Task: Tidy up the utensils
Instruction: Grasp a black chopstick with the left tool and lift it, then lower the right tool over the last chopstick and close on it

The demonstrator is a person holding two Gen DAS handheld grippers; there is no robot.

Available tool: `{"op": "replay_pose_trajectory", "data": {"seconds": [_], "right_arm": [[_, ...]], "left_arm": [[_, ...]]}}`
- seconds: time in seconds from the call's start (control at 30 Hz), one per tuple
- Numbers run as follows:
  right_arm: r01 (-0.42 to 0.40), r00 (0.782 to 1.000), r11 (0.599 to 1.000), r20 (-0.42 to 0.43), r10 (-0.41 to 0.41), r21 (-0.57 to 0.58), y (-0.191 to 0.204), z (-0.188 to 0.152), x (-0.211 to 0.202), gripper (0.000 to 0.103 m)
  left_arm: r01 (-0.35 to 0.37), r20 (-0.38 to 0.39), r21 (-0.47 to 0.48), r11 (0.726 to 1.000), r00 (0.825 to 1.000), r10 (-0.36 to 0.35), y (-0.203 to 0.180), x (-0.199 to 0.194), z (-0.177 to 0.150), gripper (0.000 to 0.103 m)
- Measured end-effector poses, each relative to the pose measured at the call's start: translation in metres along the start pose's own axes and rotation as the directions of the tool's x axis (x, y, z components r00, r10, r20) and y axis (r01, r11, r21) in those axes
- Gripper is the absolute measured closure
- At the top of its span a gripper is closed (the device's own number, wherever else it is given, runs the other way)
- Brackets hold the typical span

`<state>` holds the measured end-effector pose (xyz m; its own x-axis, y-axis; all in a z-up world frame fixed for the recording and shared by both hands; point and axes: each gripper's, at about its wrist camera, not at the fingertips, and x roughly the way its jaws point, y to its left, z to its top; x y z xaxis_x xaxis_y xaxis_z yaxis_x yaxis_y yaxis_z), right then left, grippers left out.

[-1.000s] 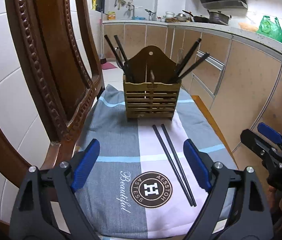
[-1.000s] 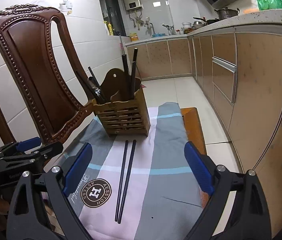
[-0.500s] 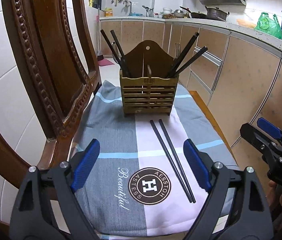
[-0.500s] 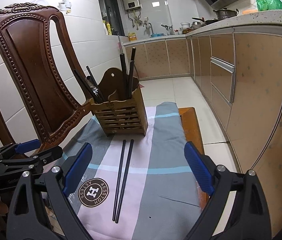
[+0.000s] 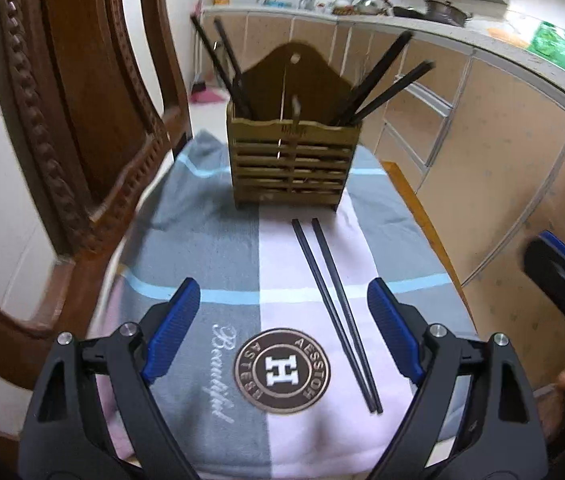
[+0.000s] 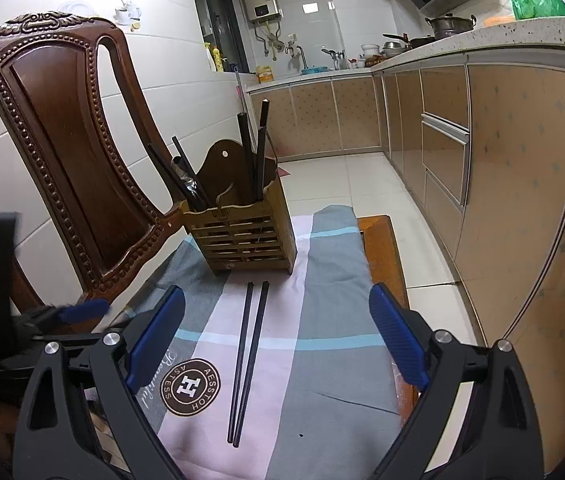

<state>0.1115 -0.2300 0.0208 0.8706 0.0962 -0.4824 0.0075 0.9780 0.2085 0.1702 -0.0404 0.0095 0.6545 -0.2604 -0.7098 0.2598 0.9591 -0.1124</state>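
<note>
Two black chopsticks (image 5: 336,312) (image 6: 247,364) lie side by side on a striped cloth (image 5: 210,240) (image 6: 322,312) covering a chair seat. Behind them stands a slatted wooden utensil holder (image 5: 292,168) (image 6: 242,240) with several dark chopsticks leaning in its two compartments. My left gripper (image 5: 282,332) hovers open above the cloth's round logo, the loose pair just inside its right finger. My right gripper (image 6: 278,340) is also open, empty, with the pair between its fingers farther ahead. Each gripper shows at the edge of the other's view, the right one (image 5: 562,276) blurred.
The carved wooden chair back (image 5: 82,120) (image 6: 62,152) rises close on the left. A bare strip of the wooden seat edge (image 6: 382,248) shows right of the cloth. Kitchen cabinets (image 6: 502,200) and tiled floor lie to the right and beyond.
My left gripper has moved forward and lower toward the cloth, so the holder and loose chopsticks look nearer. The right gripper has stayed in place. Both remain open.
</note>
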Motion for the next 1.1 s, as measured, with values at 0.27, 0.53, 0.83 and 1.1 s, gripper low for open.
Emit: {"op": "replay_pose_trajectory", "data": {"seconds": [0.27, 0.53, 0.83, 1.1], "right_arm": [[-0.008, 1.0, 1.0, -0.019, 0.008, 0.019, -0.005, 0.002, 0.005, 0.012], [-0.014, 0.998, 1.0, -0.057, 0.015, 0.018, -0.01, -0.001, 0.015, 0.012], [-0.016, 0.997, 1.0, -0.072, 0.018, 0.024, -0.013, 0.0, 0.023, 0.012], [-0.006, 0.996, 1.0, -0.092, 0.007, 0.012, -0.009, -0.002, 0.03, 0.012]], "left_arm": [[-0.064, -0.107, -0.006, 0.998, 0.992, 0.063, -0.017, 0.085, 0.03, 0.046], [-0.082, -0.208, -0.023, 0.996, 0.975, 0.075, -0.022, 0.149, 0.043, 0.067], [-0.096, -0.248, -0.039, 0.995, 0.965, 0.084, -0.019, 0.183, 0.051, 0.083], [-0.036, -0.208, -0.079, 0.996, 0.978, 0.018, 0.0, 0.169, 0.066, 0.097]]}}
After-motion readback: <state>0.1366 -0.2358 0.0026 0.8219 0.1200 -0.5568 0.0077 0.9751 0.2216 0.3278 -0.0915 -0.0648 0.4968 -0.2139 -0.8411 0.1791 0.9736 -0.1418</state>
